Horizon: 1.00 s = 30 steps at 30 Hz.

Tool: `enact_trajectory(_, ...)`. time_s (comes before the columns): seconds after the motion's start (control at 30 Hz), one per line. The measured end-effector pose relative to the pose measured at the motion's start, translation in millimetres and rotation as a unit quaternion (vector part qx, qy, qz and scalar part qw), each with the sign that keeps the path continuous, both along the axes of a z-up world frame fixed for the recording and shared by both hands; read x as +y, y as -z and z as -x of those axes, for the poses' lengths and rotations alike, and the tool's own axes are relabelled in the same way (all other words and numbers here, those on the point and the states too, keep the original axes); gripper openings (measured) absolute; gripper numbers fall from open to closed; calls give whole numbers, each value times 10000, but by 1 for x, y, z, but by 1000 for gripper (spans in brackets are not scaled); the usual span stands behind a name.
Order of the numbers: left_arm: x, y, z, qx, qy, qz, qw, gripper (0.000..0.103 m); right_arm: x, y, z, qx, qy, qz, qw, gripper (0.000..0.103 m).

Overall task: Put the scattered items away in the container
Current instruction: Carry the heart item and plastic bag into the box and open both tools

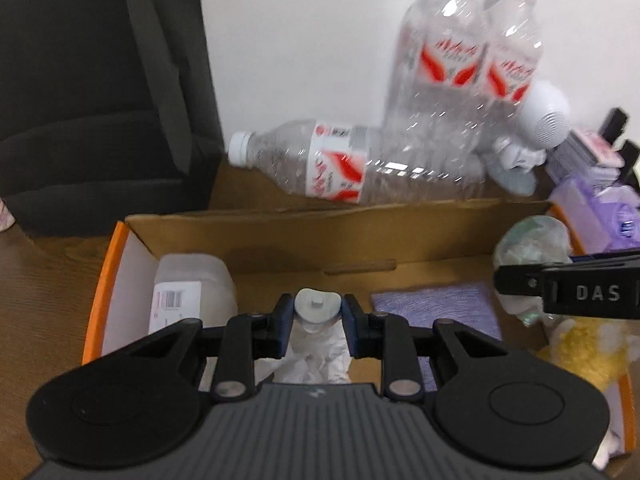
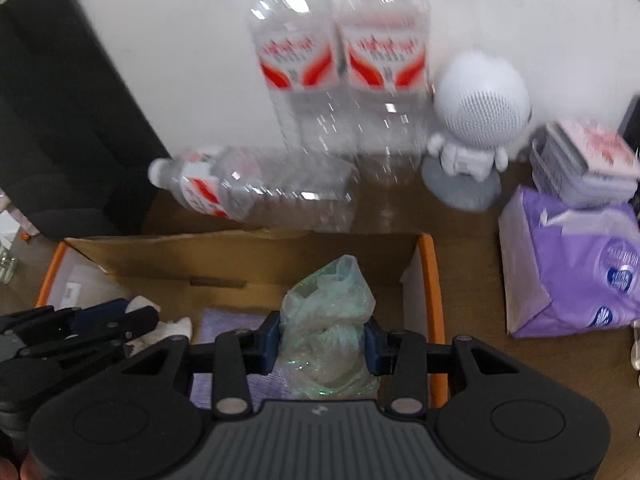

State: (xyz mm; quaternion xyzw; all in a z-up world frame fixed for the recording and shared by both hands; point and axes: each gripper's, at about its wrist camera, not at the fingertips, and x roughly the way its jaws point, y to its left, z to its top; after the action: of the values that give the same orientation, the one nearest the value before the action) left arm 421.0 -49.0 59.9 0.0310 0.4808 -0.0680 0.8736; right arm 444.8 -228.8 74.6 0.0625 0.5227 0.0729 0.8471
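Observation:
An orange-rimmed cardboard box [image 1: 105, 280] [image 2: 434, 300] lies open below both grippers. My left gripper [image 1: 316, 320] is shut on a small grey heart-shaped cap [image 1: 316, 306], above crumpled white tissue [image 1: 316, 360] inside the box. My right gripper [image 2: 323, 340] is shut on a crumpled clear greenish plastic bag [image 2: 328, 320] over the box's right part; the bag also shows in the left wrist view [image 1: 532, 240]. In the box lie a white labelled container [image 1: 188, 292], a purple cloth [image 1: 436, 308] and a yellow fluffy item [image 1: 584, 352].
Behind the box, one clear bottle [image 1: 320, 164] lies on its side and two bottles [image 2: 340, 68] stand by the white wall. A white astronaut speaker [image 2: 476, 128], a purple tissue pack [image 2: 576, 268] and a stack of cards [image 2: 584, 164] sit right. A black bag [image 1: 100, 80] stands left.

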Motion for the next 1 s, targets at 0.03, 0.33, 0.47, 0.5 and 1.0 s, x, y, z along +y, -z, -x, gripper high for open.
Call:
enact_trajectory(0.03, -2, 4, -3, 98, -13, -32, 9999, 27, -1, 3, -3, 84, 24, 11, 10000, 39)
enact_trajectory(0.33, -3, 18, -13, 656, -244, 3, 9975, 40, 24, 11, -6, 490, -129, 529, 9973, 45)
enact_trajectory(0.47, -1, 2, -5, 644, -188, 116, 9977, 54, 22, 7, -4, 606, -74, 365, 9975, 54)
enact_trajectory(0.5, 1, -2, -3, 657, -217, 156, 9975, 56, 20, 5, -2, 617, -40, 316, 9976, 59)
enact_trajectory(1.0, 15, -102, 60, 273, -493, -33, 9984, 102, 11, -96, 64, 155, 182, 132, 9996, 80)
